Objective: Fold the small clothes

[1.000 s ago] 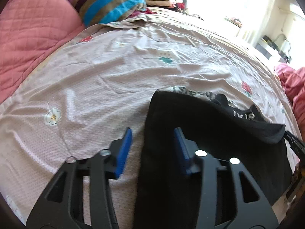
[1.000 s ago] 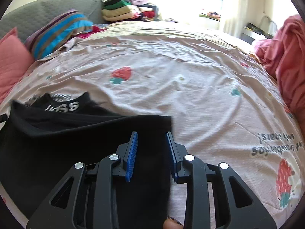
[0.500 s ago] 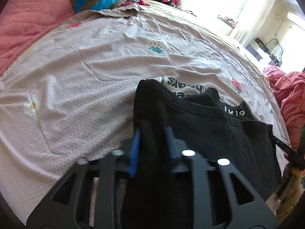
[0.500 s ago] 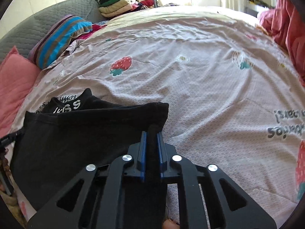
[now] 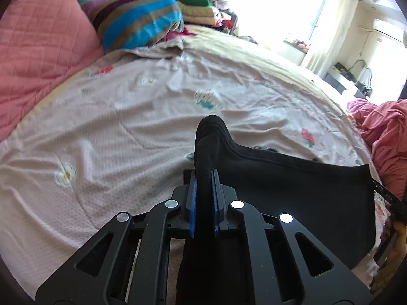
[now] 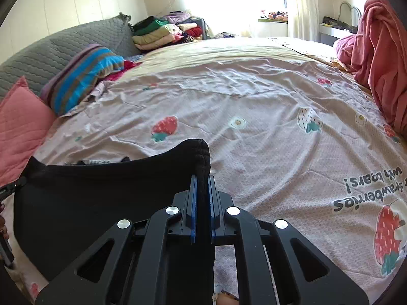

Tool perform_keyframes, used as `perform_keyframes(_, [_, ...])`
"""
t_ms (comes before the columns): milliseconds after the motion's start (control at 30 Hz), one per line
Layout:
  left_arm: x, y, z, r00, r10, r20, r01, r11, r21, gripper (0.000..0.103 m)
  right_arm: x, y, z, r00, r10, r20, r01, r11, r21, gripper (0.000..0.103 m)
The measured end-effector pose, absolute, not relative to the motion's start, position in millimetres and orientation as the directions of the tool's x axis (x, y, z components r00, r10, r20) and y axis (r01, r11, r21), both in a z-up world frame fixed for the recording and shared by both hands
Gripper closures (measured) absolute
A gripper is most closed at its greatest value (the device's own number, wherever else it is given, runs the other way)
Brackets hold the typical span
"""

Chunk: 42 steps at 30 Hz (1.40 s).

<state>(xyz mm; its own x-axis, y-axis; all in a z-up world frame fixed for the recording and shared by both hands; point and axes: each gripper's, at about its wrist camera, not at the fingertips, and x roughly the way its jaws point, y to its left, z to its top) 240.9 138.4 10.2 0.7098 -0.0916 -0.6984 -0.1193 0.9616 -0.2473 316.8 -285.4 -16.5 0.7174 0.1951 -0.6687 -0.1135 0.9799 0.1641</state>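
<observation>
A black garment (image 5: 292, 190) is stretched between my two grippers above the pink strawberry-print bedsheet (image 5: 127, 117). My left gripper (image 5: 203, 175) is shut on its left corner, which bunches up past the blue pads. My right gripper (image 6: 202, 180) is shut on the opposite corner of the garment (image 6: 101, 193), also bunched above the pads. The cloth spans taut between them. A bit of white lettering peeks behind its top edge in the right wrist view.
A pink quilted pillow (image 5: 43, 40) and a striped pillow (image 5: 137, 23) lie at the bed's head, with a grey headboard cushion (image 6: 63, 48) and stacked folded clothes (image 6: 162, 30) behind. A red blanket (image 6: 381, 50) heaps at the right edge.
Both grippers closed on the garment's corners, then lifted them off the sheet. The cloth that lay flat now hangs taut between them.
</observation>
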Motion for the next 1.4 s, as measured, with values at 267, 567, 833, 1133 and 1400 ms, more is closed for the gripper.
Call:
perform_keyframes(267, [241.4, 142.6, -21.5, 0.657, -0.084, -0.749, -0.147, 0.960, -0.237, 0.099, 321.0, -278.1, -50.7, 0.671, 0.127, -0.731, -0.074, 0.992, 0.105, 0.096])
perform_keyframes(567, [235.2, 138.3, -17.0, 0.655, -0.053, -0.754, -0.150, 0.968, -0.199, 0.096, 314.7, -273.7, -54.6, 0.658, 0.091, -0.748, -0.053, 0.996, 0.074, 0.095])
perform_keyframes(833, [226.1, 137.2, -16.1, 0.651, -0.048, -0.757, -0.154, 0.969, -0.195, 0.087, 299.8, -274.2, -54.0, 0.649, 0.080, -0.757, -0.052, 0.997, 0.060, 0.081])
perform_keyframes(1133, [203.0, 134.8, -3.8, 0.667, -0.056, -0.743, -0.147, 0.968, -0.205, 0.059, 262.3, -276.7, -34.3, 0.687, 0.115, -0.718, -0.080, 0.993, 0.083, 0.066])
perform_keyframes(1400, [175.8, 117.4, -10.2, 0.631, -0.065, -0.773, -0.134, 0.972, -0.191, 0.040, 217.1, -248.8, -25.3, 0.670, 0.201, -0.715, -0.239, 0.970, 0.049, 0.062])
